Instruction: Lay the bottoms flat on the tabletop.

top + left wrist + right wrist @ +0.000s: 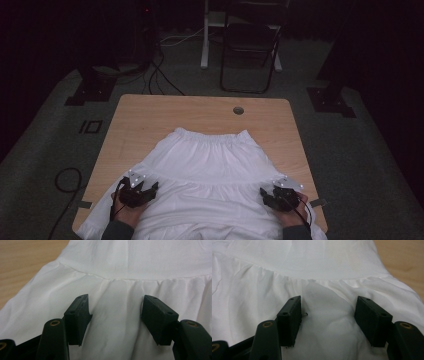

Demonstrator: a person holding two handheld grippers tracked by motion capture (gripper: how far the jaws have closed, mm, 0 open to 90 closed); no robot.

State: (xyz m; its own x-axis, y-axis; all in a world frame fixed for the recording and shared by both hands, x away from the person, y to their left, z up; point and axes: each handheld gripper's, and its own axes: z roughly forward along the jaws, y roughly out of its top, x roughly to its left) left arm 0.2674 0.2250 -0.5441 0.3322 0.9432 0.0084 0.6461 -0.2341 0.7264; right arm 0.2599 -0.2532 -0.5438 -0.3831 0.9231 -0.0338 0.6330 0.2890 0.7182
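Wooden desk (150, 107), mostly bare at far end. White tiered skirt (210, 160) spread flat across near half, waistband away from person. Thin, limp cloth; likely bunches and slips, so pinch a gathered seam fold. Left tongs (141, 188) and right tongs (273, 195) released, hovering over lower tier.

White skirts: one (210, 175), spread on the table
Wooden tables: one (145, 112)
Handheld grippers: two, left (142, 192) and right (275, 196)
Folding chairs: one (248, 45), behind the table
Table grommet holes: one (238, 110)
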